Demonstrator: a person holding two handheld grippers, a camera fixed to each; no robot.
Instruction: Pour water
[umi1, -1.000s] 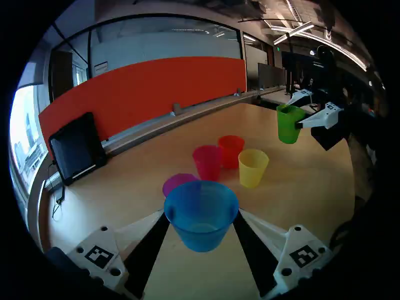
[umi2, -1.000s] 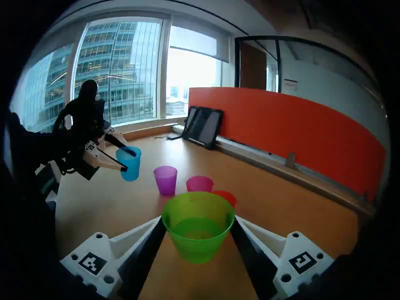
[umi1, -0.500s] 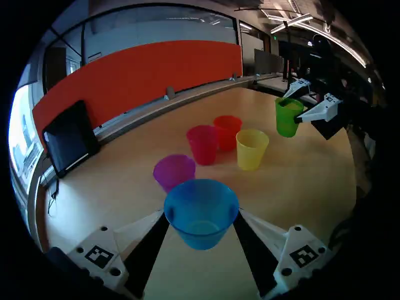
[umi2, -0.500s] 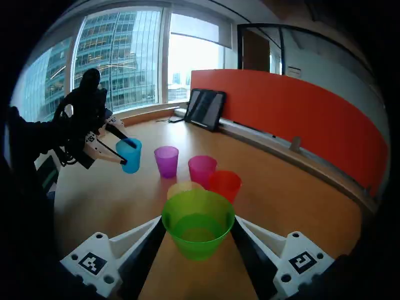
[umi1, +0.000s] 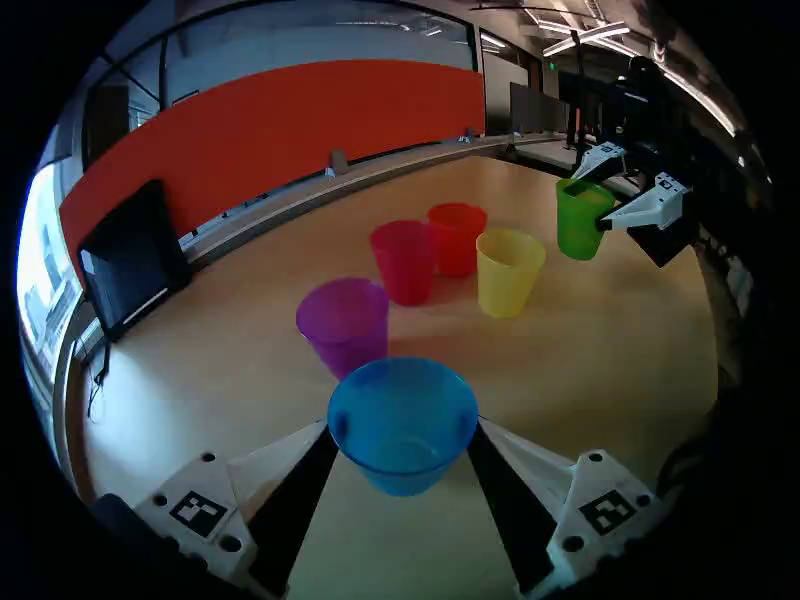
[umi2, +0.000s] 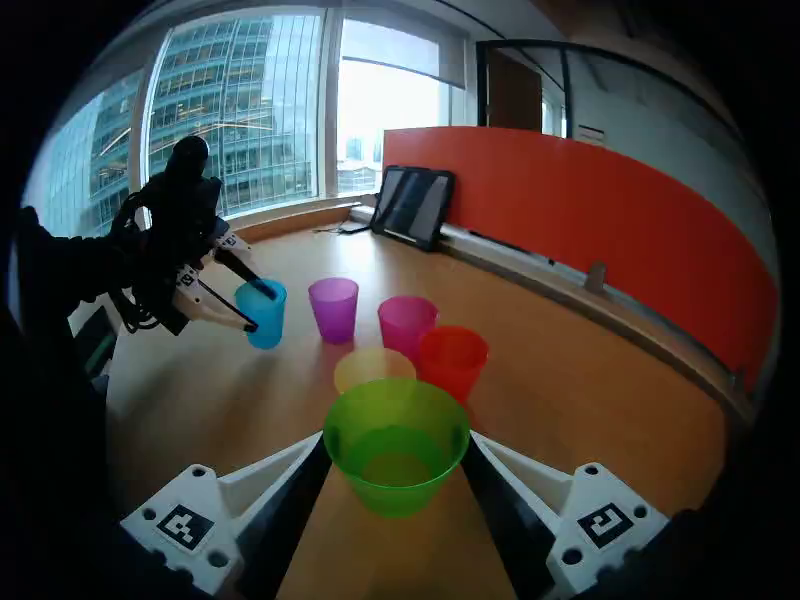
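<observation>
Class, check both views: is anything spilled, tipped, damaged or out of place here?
Nothing stands out. The purple cup, pink cup, red cup and yellow cup stand upright on the table, which shows no puddle. The blue cup and green cup are held level between their jaws.

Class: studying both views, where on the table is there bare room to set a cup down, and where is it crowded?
Bare table lies between the purple cup and the black tablet, and between the yellow cup and the held blue cup. Crowded: the pink cup, red cup and yellow cup stand close together, with the held green cup near them.
</observation>
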